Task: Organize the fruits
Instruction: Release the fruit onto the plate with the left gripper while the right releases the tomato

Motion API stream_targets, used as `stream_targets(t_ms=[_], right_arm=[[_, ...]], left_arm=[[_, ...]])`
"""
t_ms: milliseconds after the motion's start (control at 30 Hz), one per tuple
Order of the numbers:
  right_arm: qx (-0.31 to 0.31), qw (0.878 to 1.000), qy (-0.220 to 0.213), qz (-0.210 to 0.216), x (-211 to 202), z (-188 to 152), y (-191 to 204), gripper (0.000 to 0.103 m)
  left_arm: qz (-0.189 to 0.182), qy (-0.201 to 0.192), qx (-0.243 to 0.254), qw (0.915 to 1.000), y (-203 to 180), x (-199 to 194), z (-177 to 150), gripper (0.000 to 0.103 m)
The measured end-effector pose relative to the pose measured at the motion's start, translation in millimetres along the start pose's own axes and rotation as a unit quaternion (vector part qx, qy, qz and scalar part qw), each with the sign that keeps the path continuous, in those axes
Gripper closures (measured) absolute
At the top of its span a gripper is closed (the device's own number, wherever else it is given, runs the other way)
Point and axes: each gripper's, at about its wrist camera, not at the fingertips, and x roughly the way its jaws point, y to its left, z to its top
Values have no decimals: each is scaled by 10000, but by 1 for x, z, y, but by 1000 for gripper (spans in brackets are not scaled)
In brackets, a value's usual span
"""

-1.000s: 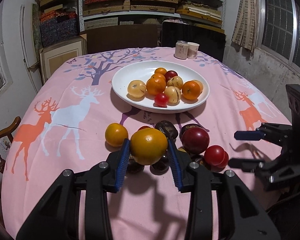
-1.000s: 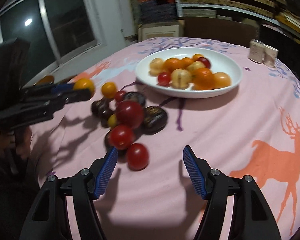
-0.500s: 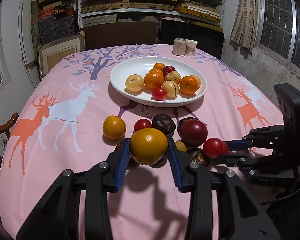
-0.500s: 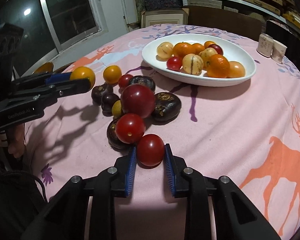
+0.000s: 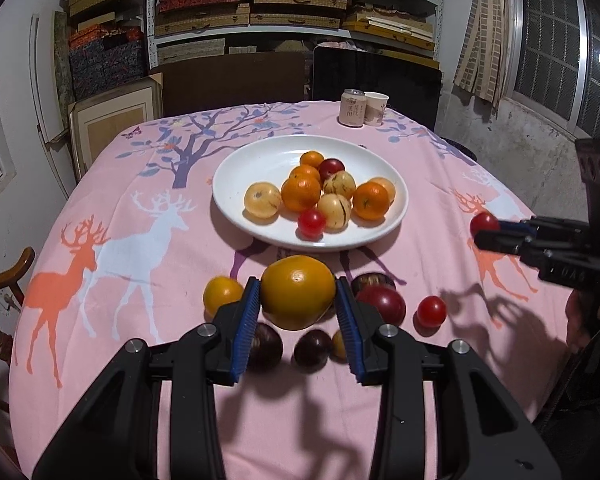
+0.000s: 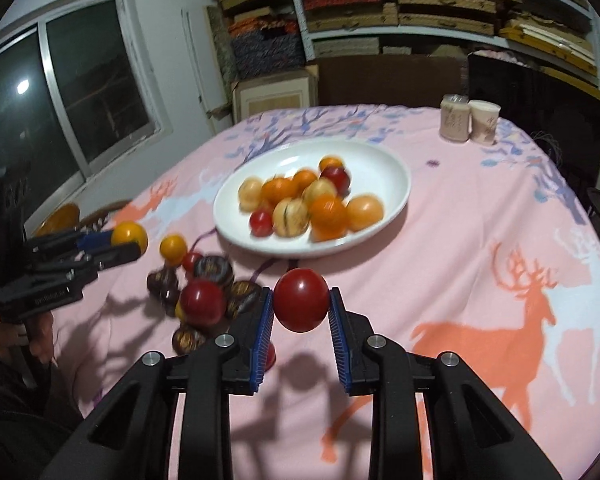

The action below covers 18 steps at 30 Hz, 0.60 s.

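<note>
Covering the round table (image 5: 148, 184) is a pink cloth printed with deer and a tree. Near its middle sits a white plate (image 5: 236, 176) holding a heap of fruit: oranges, pale striped ones, a dark red one at the back and a small tomato at the front edge. A can (image 5: 352, 108) and a paper cup (image 5: 376, 109) stand side by side at the far edge.

On the near side of the plate, the left tool (image 5: 296, 300) is clamped on a big orange (image 5: 298, 292), held clear above the loose fruit on the cloth (a small orange (image 5: 220, 294), a red plum (image 5: 382, 302), a tomato (image 5: 431, 311) and several dark brown fruits). The right tool (image 6: 300, 308) is closed tight on a red tomato (image 6: 300, 304), lifted off the cloth; from the left wrist view that tomato shows at the tool's tips, off to the right of the plate. The right wrist view is blurred.
</note>
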Motion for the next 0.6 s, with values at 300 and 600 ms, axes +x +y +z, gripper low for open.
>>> stream_targets(t_ms=[300,600], right_arm=[[446,9984,-328,-141,18,62,-27,75],[445,9984,-159,-295,69,97,-32,75]], left_arm=[[93,-58,211,9997,-5,34,59,66],[244,148,233,9993,2,100,104,65]])
